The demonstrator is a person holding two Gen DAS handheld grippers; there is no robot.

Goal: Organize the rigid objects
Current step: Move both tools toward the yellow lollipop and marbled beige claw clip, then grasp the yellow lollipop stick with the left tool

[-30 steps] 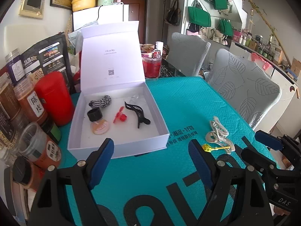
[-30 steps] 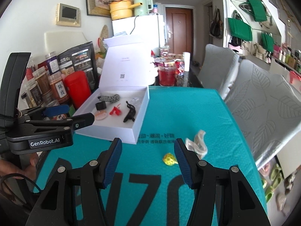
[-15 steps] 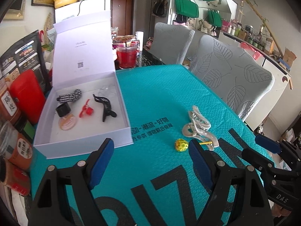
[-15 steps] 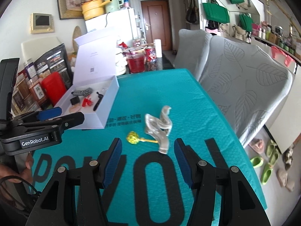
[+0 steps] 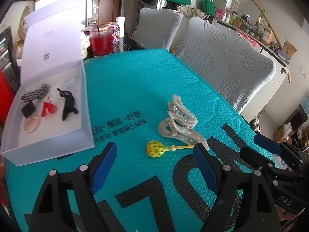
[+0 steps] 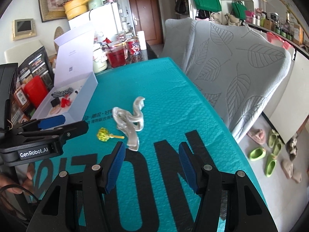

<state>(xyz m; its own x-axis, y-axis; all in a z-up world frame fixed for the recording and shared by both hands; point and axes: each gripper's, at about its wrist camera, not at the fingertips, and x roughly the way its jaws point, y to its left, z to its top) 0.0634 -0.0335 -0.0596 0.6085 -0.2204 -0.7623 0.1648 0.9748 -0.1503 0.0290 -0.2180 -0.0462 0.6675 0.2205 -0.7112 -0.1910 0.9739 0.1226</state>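
A clear plastic hair claw clip (image 5: 178,124) (image 6: 129,122) lies on the teal mat, with a yellow lollipop (image 5: 155,148) (image 6: 104,134) just beside it. An open white box (image 5: 17,145) (image 6: 87,89) at the left holds a black clip (image 5: 67,104), a red clip (image 5: 47,109), a checked hair tie (image 5: 35,93) and other small items. My left gripper (image 5: 154,169) is open and empty, just short of the lollipop. My right gripper (image 6: 151,163) is open and empty, just short of the claw clip's near end.
Jars, a red canister (image 6: 35,90) and snack bags stand left of the box. A red drink jug (image 6: 116,56) and a can (image 6: 134,47) stand at the mat's far end. Two grey leaf-pattern chairs (image 6: 241,73) line the right side. Slippers lie on the floor.
Both grippers have swung right, away from the box and toward the claw clip and lollipop, and closer to them. Both stay open and empty.
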